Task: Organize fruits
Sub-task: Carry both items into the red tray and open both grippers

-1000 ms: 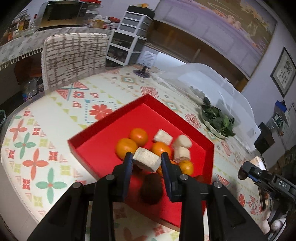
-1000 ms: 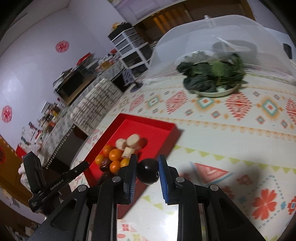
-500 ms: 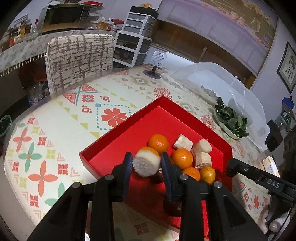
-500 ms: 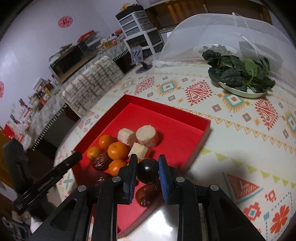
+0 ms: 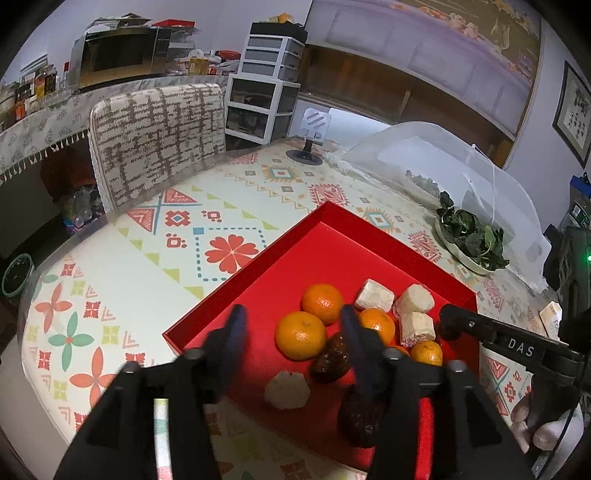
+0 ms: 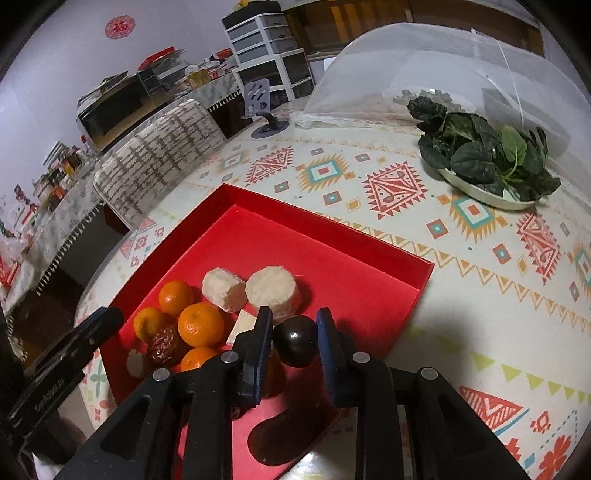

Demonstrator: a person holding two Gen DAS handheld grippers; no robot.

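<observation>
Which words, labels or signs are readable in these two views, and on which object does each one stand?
"DAS": white letters on the right gripper, seen from the left wrist view.
White lettering on the left gripper, in the right wrist view: too blurred to read.
Red round wall sign: one character, too small to read.
Jar labels on the counter: unreadable.

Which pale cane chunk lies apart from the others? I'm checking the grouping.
The pale chunk nearest the open left hand-held gripper, at the red tray's near edge; three others cluster beyond the oranges.
</observation>
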